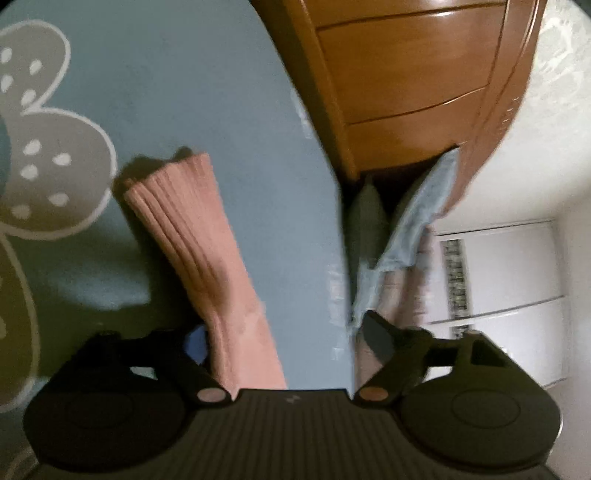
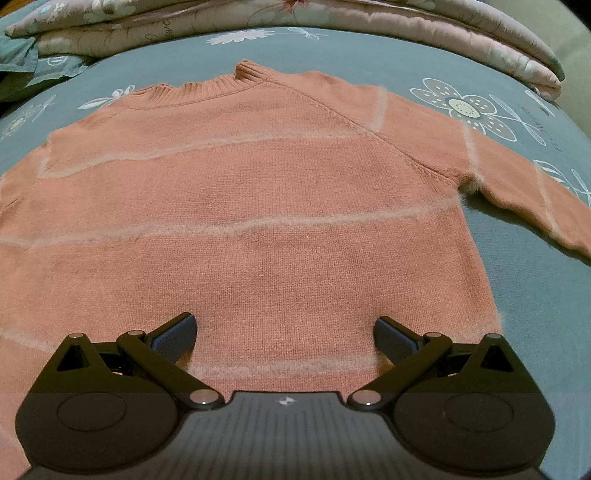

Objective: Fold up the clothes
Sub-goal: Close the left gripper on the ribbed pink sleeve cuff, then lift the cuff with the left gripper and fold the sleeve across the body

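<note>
A salmon-pink knit sweater (image 2: 258, 206) with pale stripes lies spread flat on the blue-grey flowered bedsheet (image 2: 517, 277), collar at the far side, one sleeve stretched to the right. My right gripper (image 2: 284, 339) is open, low over the hem area, its fingertips (image 2: 177, 336) wide apart above the fabric. In the left wrist view the ribbed sleeve cuff (image 1: 177, 199) lies on the sheet, and the sleeve runs down between my fingers. My left gripper (image 1: 284, 339) is open, with the sleeve beside its left finger (image 1: 192, 347).
Folded quilts (image 2: 332, 29) are stacked along the far side of the bed. A wooden drawer cabinet (image 1: 406, 81) stands beyond the bed edge, with cloth items (image 1: 417, 221) in the gap. A white cupboard (image 1: 509, 288) is at the right.
</note>
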